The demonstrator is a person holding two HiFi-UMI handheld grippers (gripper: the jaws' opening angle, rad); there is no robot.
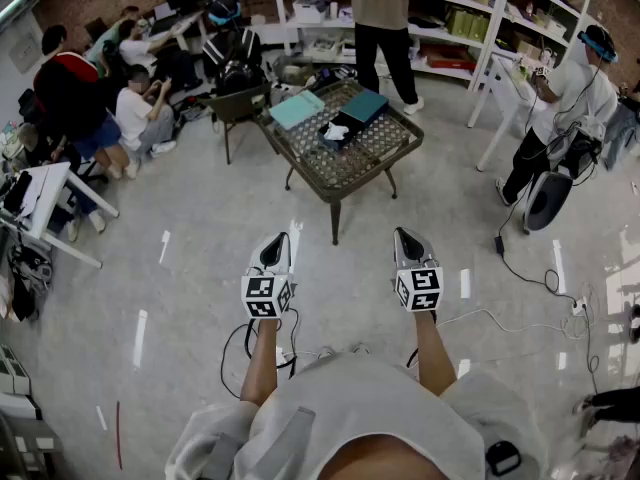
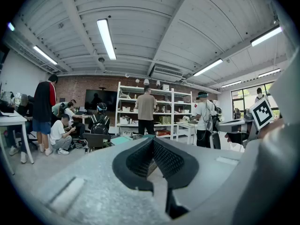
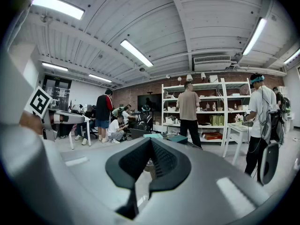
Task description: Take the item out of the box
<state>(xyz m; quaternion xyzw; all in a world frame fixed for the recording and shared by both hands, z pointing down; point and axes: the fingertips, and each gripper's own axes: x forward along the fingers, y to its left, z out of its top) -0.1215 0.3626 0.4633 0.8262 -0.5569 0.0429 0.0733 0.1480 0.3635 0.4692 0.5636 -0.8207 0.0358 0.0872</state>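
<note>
A low wicker table [image 1: 386, 158] stands a few steps ahead of me. On it lie a light teal lid [image 1: 297, 108], a dark teal box [image 1: 364, 104] and an open black box [image 1: 338, 133] with a white item [image 1: 336, 131] inside. My left gripper [image 1: 273, 245] and right gripper [image 1: 404, 238] are held side by side above the floor, well short of the table. Both are shut with nothing between the jaws. The left gripper view shows its jaw tips [image 2: 152, 142] meeting, with the table small behind them. In the right gripper view the jaw tips [image 3: 151, 142] meet too.
Several people sit on the floor at the left [image 1: 140, 108]. One person stands at the white shelves [image 1: 385, 28] behind the table, another at the right [image 1: 560, 118]. A brown chair [image 1: 238, 108] adjoins the table. A white desk [image 1: 50, 208] stands left; cables [image 1: 510, 318] cross the floor.
</note>
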